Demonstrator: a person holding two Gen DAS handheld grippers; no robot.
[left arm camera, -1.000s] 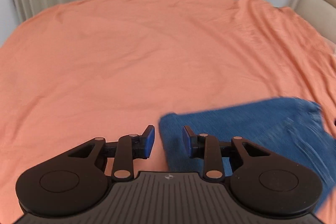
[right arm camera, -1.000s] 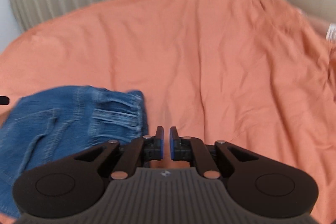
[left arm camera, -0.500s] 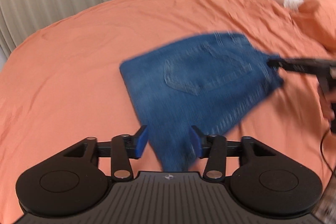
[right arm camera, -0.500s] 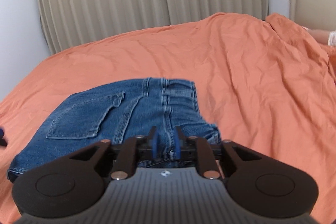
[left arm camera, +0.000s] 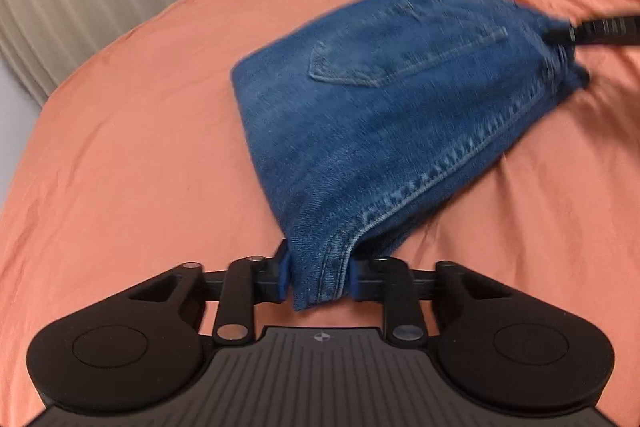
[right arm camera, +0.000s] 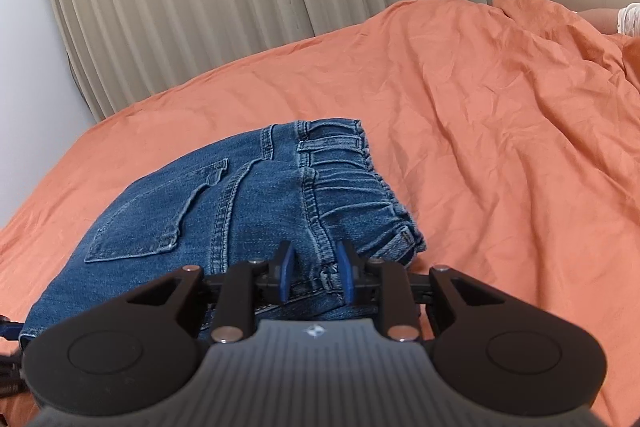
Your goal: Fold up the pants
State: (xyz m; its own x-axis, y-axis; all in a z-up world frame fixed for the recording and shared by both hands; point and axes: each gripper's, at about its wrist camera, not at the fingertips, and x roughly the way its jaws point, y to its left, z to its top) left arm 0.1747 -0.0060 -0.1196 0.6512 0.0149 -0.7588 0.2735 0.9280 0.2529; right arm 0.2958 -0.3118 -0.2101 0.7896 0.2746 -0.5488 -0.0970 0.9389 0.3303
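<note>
While the left gripper (left arm camera: 320,277) pinches a corner of the folded jeans (left arm camera: 384,115) (blurred), the right gripper (right arm camera: 316,277) clamps their waistband over the orange sheet (right arm camera: 500,155)

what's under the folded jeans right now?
Around the jeans only the orange bedsheet shows. Left gripper and right gripper each pinch a denim edge. Whatever lies directly beneath the jeans is covered.

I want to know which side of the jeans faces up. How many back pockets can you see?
1. The back pocket lies on the upper face of the jeans, left of the centre seam in the right wrist view. A second may be hidden under the fold.
</note>
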